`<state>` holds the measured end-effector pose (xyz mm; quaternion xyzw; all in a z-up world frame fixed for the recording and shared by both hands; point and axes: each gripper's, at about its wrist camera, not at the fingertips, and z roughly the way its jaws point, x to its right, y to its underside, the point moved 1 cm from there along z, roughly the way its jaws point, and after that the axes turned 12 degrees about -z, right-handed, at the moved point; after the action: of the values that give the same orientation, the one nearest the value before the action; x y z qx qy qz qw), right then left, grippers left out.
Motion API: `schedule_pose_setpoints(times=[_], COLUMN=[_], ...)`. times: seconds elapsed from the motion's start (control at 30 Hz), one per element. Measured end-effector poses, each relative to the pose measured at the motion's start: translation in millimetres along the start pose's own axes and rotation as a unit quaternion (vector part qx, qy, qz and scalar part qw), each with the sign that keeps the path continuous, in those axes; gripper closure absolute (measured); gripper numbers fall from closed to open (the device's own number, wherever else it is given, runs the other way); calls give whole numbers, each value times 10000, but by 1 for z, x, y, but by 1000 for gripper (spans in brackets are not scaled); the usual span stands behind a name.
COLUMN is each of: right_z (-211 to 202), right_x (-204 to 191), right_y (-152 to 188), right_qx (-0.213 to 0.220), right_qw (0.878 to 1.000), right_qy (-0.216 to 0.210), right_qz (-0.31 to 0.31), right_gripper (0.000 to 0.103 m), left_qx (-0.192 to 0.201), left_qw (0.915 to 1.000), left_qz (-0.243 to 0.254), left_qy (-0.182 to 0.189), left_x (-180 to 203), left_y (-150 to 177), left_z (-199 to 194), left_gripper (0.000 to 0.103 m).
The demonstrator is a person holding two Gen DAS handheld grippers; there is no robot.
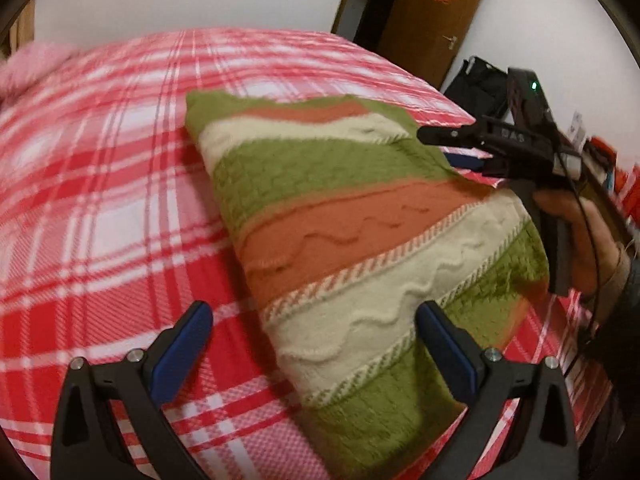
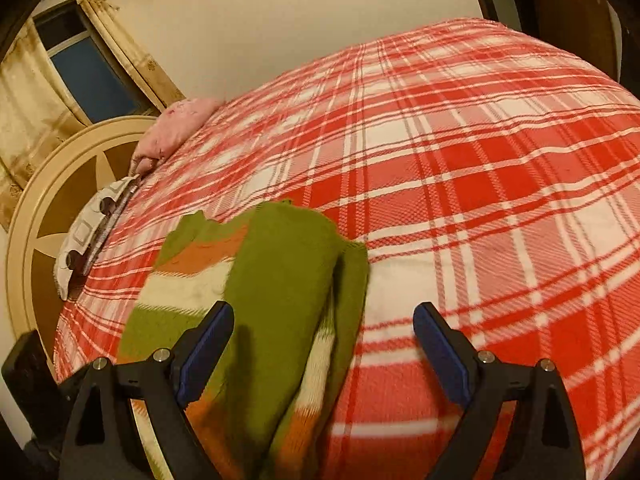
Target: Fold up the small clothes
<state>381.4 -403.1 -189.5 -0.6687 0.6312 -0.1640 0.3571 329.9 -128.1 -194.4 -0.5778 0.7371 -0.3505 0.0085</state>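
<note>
- Broadly, a bed with a red, pink and white plaid blanket fills both views; a pink pillow and a grey-and-white patterned one lie along its head edge, against a cream round-topped headboard.
- Behind it stand a pale wall, a window with yellowish curtains, and a brown door bearing a red ornament; its characters are too blurred to read.
- A folded knit sweater, striped green, cream and orange, lies on the blanket near the bed's near edge.
- Left gripper: jaws spread, hovering over the sweater, pinching nothing.
- Right gripper: jaws spread wide, empty; a hand holds it, and the letters on its body are blurred.
</note>
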Motion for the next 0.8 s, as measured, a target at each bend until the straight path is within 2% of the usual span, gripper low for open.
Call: schedule_pose_setpoints(times=[0.13,0.3,0.43,0.5,0.57,0.6,0.67,0.7,0.73,0.77,0.8], right_z=[16,29,30,29,28,29,34,35,34,33,31], right_x=[2,-10,-3,-5,-15,-17,-14,-9,-6,-3,-3], right_y=[-2,-5,-8,-7,-8,-7,-7,-8,-8,-8,-7], right_qx=[-67,-388,-445,-346,-190,-147,-126,-83,-29,43,97], right_qw=[10000,9976,9974,9981,9980,9977,9982,9984,9980,9963,9960], right_qy=[40,178,-102,-62,-204,-335,-434,-510,-618,-850,-880], right_qz=[-33,-550,-549,-508,-569,-572,-400,-249,-96,96,133], right_gripper=[11,6,4,6,15,29,37,43,54,64,71], left_qx=[-36,-55,-53,-48,-65,-74,-86,-92,-95,-94,-103], left_qw=[10000,9999,9999,9999,9998,9998,9998,9998,9997,9997,9996], left_qz=[-33,86,113,128,144,146,167,179,188,215,260], left_qy=[56,-28,-54,-60,-76,-78,-90,-97,-92,-59,50], left_x=[1,7,7,7,8,8,9,9,10,11,12], left_y=[0,-2,-2,-2,-3,-4,-4,-4,-4,-4,-4], left_z=[3,9,11,12,13,13,14,14,13,13,12], left_gripper=[0,0,0,0,0,0,0,0,0,2,13])
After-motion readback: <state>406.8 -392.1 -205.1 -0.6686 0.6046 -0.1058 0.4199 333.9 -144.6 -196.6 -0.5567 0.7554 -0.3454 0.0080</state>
